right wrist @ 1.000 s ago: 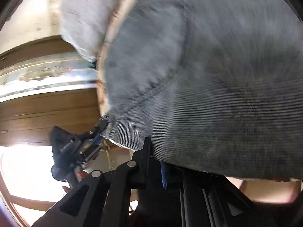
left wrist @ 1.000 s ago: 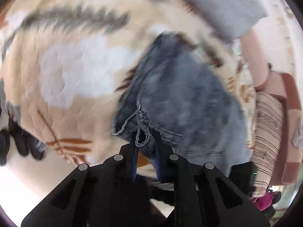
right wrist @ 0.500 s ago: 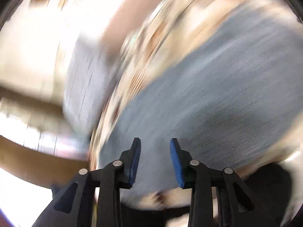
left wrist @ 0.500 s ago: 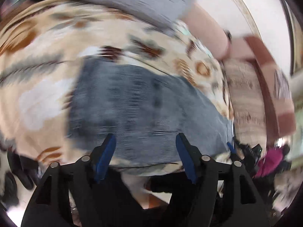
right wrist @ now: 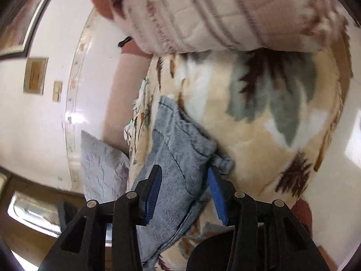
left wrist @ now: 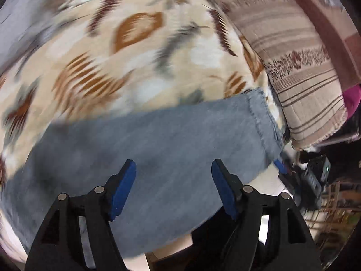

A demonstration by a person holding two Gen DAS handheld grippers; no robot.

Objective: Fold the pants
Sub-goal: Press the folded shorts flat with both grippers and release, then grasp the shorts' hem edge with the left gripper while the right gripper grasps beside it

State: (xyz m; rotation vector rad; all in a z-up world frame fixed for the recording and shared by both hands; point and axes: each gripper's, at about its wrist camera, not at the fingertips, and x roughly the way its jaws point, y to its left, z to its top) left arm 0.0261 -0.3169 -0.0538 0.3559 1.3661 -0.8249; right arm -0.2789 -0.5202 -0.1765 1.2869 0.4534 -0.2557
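Observation:
Grey-blue jeans lie flat across a beige leaf-patterned blanket, with a stitched hem at the right end near the bed's edge. My left gripper hovers over the denim, pointing steeply down. It is open, blue pads wide apart and holding nothing. In the right wrist view the jeans run away from me along the blanket, a bunched hem beside the right finger. My right gripper is open above the denim, its pads not pressing on it.
A striped folded quilt lies at the blanket's far end, also in the right wrist view as the quilt. A grey pillow leans against the white wall. Dark clutter sits beyond the bed's edge.
Both grippers were shut on the jeans a second ago; both have let go and opened. The jeans now lie spread on the blanket, and both hands have swung sideways along them.

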